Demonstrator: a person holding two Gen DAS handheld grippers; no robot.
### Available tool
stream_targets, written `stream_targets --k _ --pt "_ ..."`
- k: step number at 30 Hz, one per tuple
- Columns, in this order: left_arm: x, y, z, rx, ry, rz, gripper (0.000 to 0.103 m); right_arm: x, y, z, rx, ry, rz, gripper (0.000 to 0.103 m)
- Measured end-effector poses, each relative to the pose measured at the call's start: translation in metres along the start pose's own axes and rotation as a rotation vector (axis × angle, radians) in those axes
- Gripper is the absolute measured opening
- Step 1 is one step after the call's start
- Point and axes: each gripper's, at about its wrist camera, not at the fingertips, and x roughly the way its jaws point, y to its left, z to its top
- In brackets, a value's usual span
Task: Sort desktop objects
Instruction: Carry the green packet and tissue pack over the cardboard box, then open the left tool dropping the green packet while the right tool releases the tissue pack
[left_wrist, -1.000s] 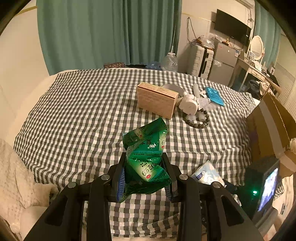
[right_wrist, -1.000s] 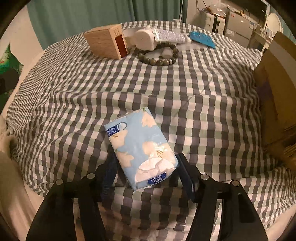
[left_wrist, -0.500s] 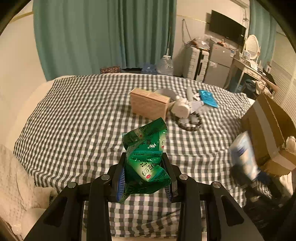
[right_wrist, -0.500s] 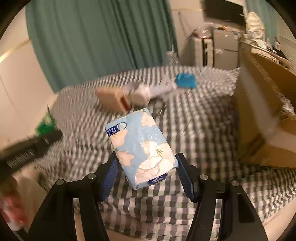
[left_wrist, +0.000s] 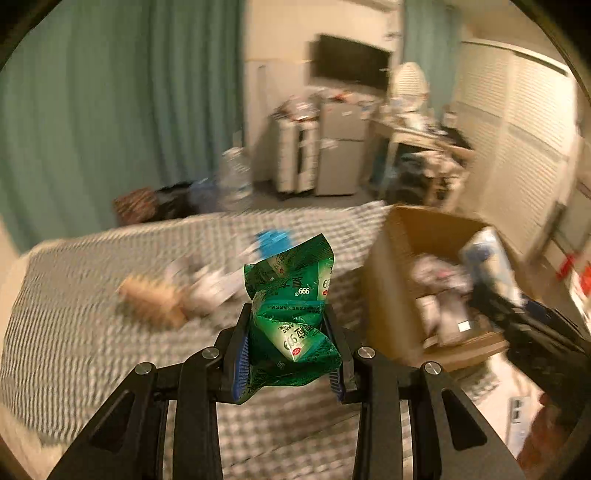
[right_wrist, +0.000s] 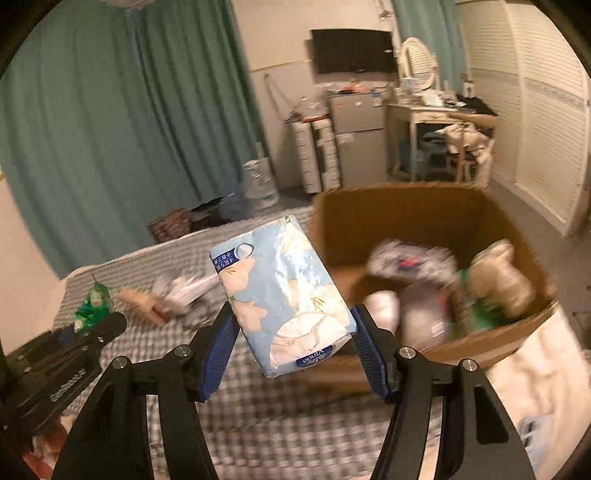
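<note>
My left gripper (left_wrist: 290, 354) is shut on a crumpled green snack packet (left_wrist: 291, 314) and holds it in the air above the checked bed (left_wrist: 92, 339). My right gripper (right_wrist: 295, 345) is shut on a light-blue tissue pack (right_wrist: 284, 291), held up beside the open cardboard box (right_wrist: 406, 210). The box (left_wrist: 391, 266) stands off the bed's right side and holds several items. The tissue pack (left_wrist: 491, 258) and right gripper show over the box in the left wrist view. The left gripper with the green packet (right_wrist: 92, 304) shows at the left of the right wrist view.
A tan box (left_wrist: 155, 301), a white tube and other white items (left_wrist: 214, 280) and a blue pack (left_wrist: 273, 240) lie blurred on the bed. Beyond stand teal curtains (right_wrist: 110, 129), a water jug (right_wrist: 258, 182), a small fridge (right_wrist: 354, 136) and a dressing table (right_wrist: 436, 110).
Both grippers have lifted off the bed and swung right toward the cardboard box, each still holding its item. The right gripper now holds the tissue pack near the box's opening.
</note>
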Motion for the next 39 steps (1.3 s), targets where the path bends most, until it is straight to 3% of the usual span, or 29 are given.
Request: stream_targets --k 3,8,13,15,17,18,19,20,21,24,31,35,39 --pt "0.005 -0.045 0.022 0.077 -0.027 -0.1 0.035 0.0 -0.025 0.02 -0.023 0.013 -0.094 0.062" --pt "0.034 -0.11 0.044 0.152 0.036 -0.222 0.035 -0.002 -0.066 0.044 -0.018 0.001 -0.184 0.062" --pt "0.055 -0.144 0.041 0.24 0.084 -0.247 0.035 0.007 -0.098 0.058 -0.018 0.041 -0.259 0.062" --pt "0.066 -0.15 0.038 0.268 0.122 -0.26 0.041 0.012 -0.106 0.06 -0.017 0.062 -0.27 0.062" --pt "0.069 -0.153 0.035 0.277 0.13 -0.247 0.057 0.014 -0.111 0.059 -0.009 0.062 -0.264 0.064" --pt "0.072 -0.149 0.036 0.277 0.134 -0.235 0.064 0.015 -0.115 0.06 0.001 0.061 -0.267 0.065" --pt "0.074 -0.146 0.039 0.272 0.147 -0.234 0.08 0.016 -0.117 0.06 0.01 0.062 -0.266 0.066" --pt "0.074 -0.138 0.041 0.254 0.162 -0.246 0.086 0.017 -0.12 0.061 0.014 0.068 -0.261 0.069" --pt "0.071 -0.136 0.042 0.237 0.161 -0.256 0.086 0.018 -0.122 0.063 0.019 0.079 -0.26 0.074" --pt "0.061 -0.113 0.048 0.183 0.148 -0.264 0.086 0.009 -0.122 0.067 0.014 0.057 -0.275 0.074" --pt "0.03 -0.035 0.062 0.082 0.081 -0.168 0.093 -0.02 -0.093 0.063 -0.043 -0.011 -0.233 0.078" --pt "0.008 0.026 0.061 0.034 0.033 -0.044 0.099 -0.031 -0.059 0.056 -0.075 -0.068 -0.171 0.079" --pt "0.001 0.086 0.042 -0.018 0.017 0.08 0.102 -0.032 -0.016 0.047 -0.096 -0.08 -0.051 0.082"
